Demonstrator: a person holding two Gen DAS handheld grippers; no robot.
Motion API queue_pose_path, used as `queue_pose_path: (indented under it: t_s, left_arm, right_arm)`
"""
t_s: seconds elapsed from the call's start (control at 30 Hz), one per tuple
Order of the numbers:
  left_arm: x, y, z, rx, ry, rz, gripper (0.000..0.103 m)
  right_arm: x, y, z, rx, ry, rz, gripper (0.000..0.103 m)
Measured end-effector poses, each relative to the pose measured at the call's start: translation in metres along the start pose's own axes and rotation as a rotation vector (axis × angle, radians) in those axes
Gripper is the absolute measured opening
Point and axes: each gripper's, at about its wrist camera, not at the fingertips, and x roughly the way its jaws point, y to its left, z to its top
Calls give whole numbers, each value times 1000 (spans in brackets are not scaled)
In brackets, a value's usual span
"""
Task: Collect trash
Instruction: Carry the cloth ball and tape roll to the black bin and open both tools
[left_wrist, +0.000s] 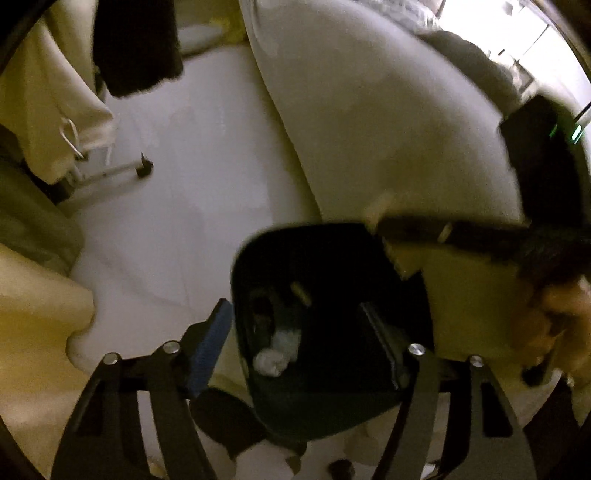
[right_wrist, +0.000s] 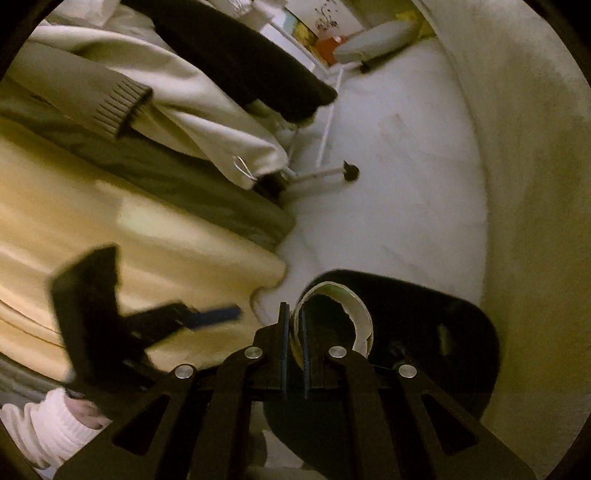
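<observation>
Cardboard sheet (right_wrist: 360, 314) curled over bin (right_wrist: 461, 332)

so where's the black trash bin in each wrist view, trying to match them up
Left wrist: the black trash bin sits low and centre, between the open left gripper fingers, with white crumpled paper inside.
Right wrist: the bin is at lower centre-right, just past the right gripper, which is shut on a curled paper strip over its mouth.
Shared landmark: the white rack foot with a black cap on the pale floor.
</observation>
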Motion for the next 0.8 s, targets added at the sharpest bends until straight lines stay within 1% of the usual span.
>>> queue_pose_path:
  t_s: [0.07, 0.33, 0.5, 0.67, 0.8]
  left_arm:
    - [-11, 2, 4, -11, -43, -11, 66]
    - [-63, 5, 28, -53, -242, -29, 62]
    - [-90, 0, 44, -55, -322, -60, 60]
    - [-106, -10, 47, -32, -376, -41, 59]
    - [-116, -16, 56, -46, -413, -42, 60]
  right_arm:
    - [9, -1, -4, -8, 31, -27, 6]
    - [47, -4, -25, -31, 166, -121, 6]
    - [68, -7, -38, -62, 250, -186, 6]
    - [88, -11, -52, -99, 338, -268, 6]
    - [91, -9, -57, -136, 366, -328, 6]
